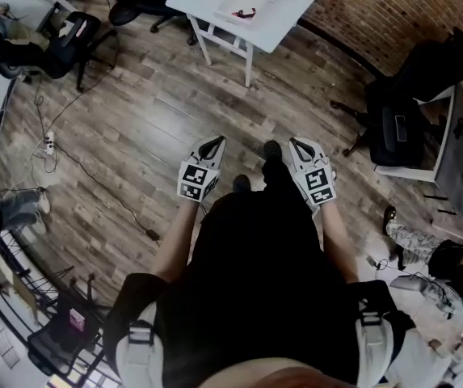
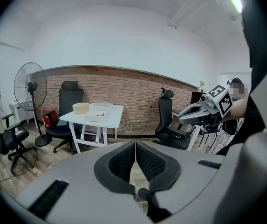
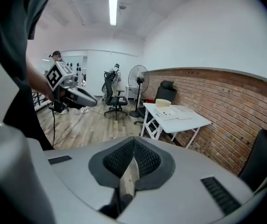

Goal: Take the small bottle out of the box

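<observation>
Floor: wood planks (image 1: 134,128) | wall: brick (image 1: 376,14) | furniture: white table (image 1: 288,10), black office chairs (image 2: 70,99), fan (image 2: 30,85) | light: probably fluorescent strip (image 3: 113,9)

The right claw (image 3: 134,143) has its black ribbed jaws pressed together, with nothing between them. Beyond it, a white rectangular desk (image 3: 195,121) stands beside the red brick wall (image 3: 226,101) and bears a cream round bowl (image 3: 163,103). The left claw (image 3: 91,101) hangs at left above the wood-plank floor (image 3: 91,125).
</observation>
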### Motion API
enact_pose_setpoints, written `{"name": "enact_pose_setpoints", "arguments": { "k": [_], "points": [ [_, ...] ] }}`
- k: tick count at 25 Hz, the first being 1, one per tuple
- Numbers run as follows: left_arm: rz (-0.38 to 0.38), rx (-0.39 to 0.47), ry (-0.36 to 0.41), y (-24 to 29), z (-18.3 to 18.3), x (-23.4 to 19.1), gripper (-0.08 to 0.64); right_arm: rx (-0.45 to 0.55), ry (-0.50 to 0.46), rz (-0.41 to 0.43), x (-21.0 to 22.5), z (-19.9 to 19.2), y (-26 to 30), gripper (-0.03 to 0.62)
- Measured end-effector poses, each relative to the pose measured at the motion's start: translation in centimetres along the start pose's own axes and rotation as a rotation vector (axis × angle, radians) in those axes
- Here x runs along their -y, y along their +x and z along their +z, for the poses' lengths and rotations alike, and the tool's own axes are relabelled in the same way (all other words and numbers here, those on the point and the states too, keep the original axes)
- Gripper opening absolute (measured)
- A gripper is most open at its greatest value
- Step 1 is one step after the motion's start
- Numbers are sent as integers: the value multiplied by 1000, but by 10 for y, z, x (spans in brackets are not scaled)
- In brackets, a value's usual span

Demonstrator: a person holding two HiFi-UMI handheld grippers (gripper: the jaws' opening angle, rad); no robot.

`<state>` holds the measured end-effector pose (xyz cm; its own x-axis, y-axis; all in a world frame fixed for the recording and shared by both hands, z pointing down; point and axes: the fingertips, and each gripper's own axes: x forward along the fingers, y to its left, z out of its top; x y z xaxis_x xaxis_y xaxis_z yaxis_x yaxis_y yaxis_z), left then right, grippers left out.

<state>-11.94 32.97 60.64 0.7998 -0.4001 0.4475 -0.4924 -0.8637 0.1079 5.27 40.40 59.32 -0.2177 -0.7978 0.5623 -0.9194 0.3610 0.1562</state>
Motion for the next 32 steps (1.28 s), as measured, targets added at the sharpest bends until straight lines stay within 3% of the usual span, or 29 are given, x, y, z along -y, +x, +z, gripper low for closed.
{"name": "enact_pose_setpoints", "arguments": {
  "k": [15, 23, 32],
  "points": [
    [-3, -20, 20, 39, 34, -19, 23, 15, -7, 2, 46, 13, 32, -2],
    [-13, 27, 45, 83, 67, -31, 24, 12, 12, 2, 93, 19, 47, -2],
    [46, 19, 16, 98, 90, -53, 24, 29, -1, 47, 128, 40, 81, -2]
  ]
}}
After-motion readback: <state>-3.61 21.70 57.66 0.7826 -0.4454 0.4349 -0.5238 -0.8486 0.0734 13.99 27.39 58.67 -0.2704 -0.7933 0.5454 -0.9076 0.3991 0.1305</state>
